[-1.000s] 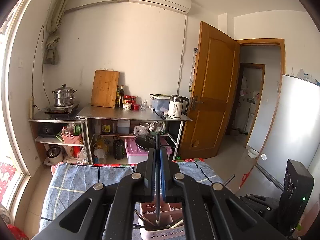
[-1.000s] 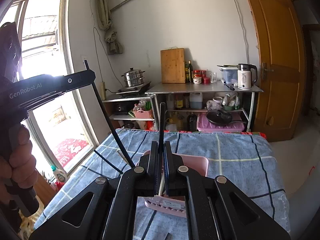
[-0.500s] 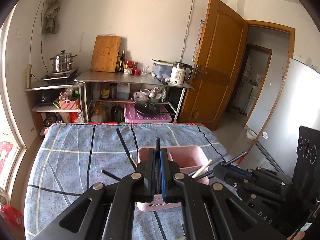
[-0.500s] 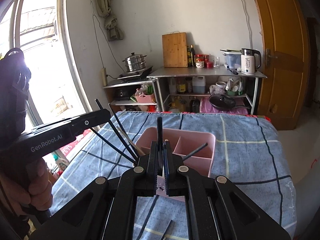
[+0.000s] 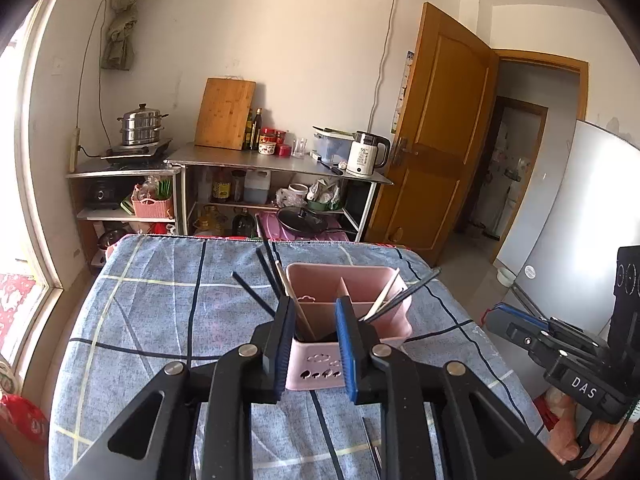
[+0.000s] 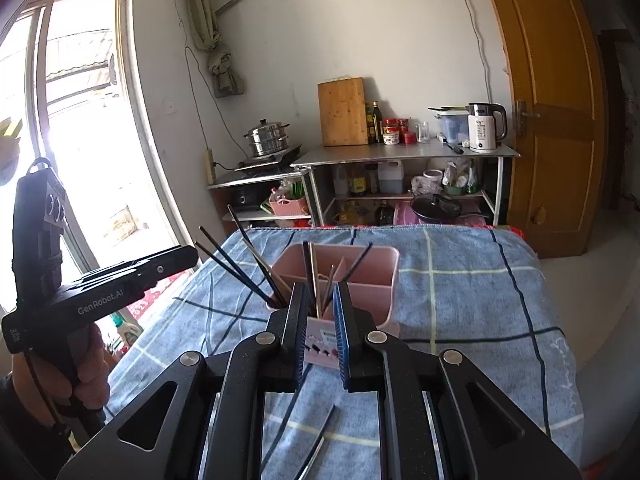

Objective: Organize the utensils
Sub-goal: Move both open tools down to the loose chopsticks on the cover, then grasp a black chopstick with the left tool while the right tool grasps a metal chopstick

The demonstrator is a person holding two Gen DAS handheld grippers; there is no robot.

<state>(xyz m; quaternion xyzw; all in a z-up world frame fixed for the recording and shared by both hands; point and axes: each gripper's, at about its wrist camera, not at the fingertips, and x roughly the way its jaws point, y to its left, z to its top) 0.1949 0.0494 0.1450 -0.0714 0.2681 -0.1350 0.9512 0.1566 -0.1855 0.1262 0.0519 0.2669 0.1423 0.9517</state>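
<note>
A pink utensil holder (image 5: pixel 360 304) with compartments stands on the blue checked cloth (image 5: pixel 160 312); it also shows in the right wrist view (image 6: pixel 360 276). Black chopsticks (image 5: pixel 260 280) and pale ones (image 5: pixel 384 294) lean out of it; in the right wrist view several black chopsticks (image 6: pixel 236 264) fan out to its left. My left gripper (image 5: pixel 314 320) is open and empty just before the holder. My right gripper (image 6: pixel 322 304) is open and empty over the holder's near edge. Loose utensils (image 6: pixel 320 440) lie on the cloth below it.
A steel kitchen table (image 5: pixel 276 160) with kettle, jars and cutting board stands beyond the cloth's far edge. A wooden door (image 5: pixel 436 128) is at the right, a window (image 6: pixel 80 120) at the left. The left gripper's body (image 6: pixel 100 288) is left of the holder.
Both grippers were shut on a chopstick each and have opened; the chopsticks now stand in the pink holder. Both grippers dropped lower and closer to the holder.
</note>
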